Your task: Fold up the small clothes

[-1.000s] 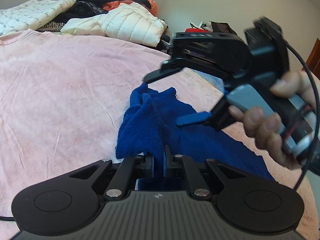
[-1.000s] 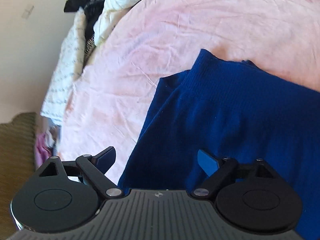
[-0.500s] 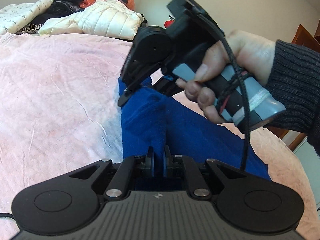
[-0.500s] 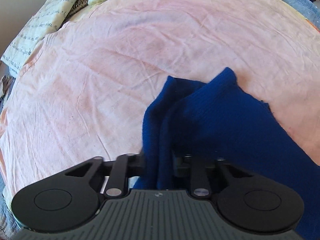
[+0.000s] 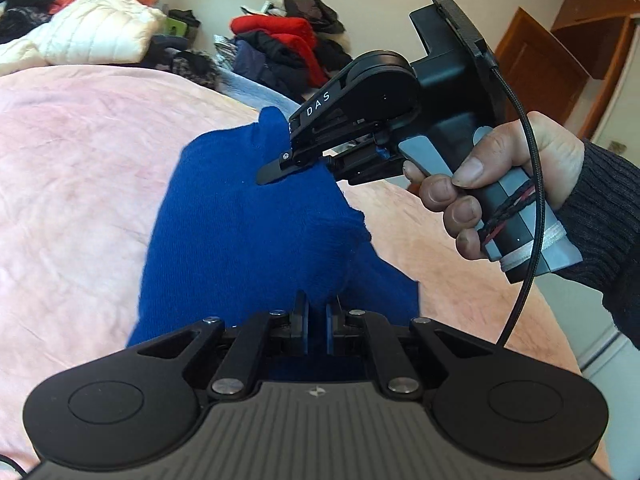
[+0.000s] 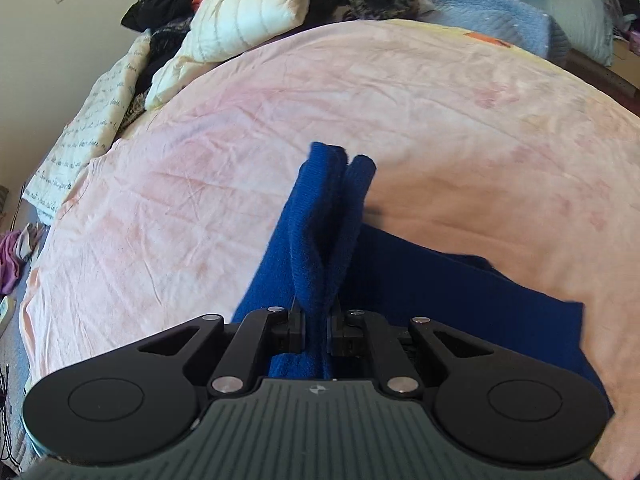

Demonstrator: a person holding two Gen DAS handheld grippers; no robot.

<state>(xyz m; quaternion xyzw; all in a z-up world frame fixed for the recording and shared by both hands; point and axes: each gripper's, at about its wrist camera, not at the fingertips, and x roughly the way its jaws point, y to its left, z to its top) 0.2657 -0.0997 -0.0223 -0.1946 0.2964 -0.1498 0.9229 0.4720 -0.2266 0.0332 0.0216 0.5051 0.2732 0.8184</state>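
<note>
blue garment [image 5: 248, 232] lifted off the pink bed [image 5: 68, 184] | left gripper [image 5: 316, 320] clamped on it | right gripper [image 6: 317, 330] clamped on its bunched edge

Bed [image 6: 440, 92], pink sheet; blue garment [image 6: 460, 292] partly resting on it; clothes pile [image 6: 248, 12] apparently at far edge.

— What is seen ahead of the fingers?
— A pink bedsheet [image 6: 400, 92] is spread below them; a white puffer jacket [image 6: 248, 12] is piled beyond, and red clothes [image 5: 280, 30] are heaped farther back.
</note>
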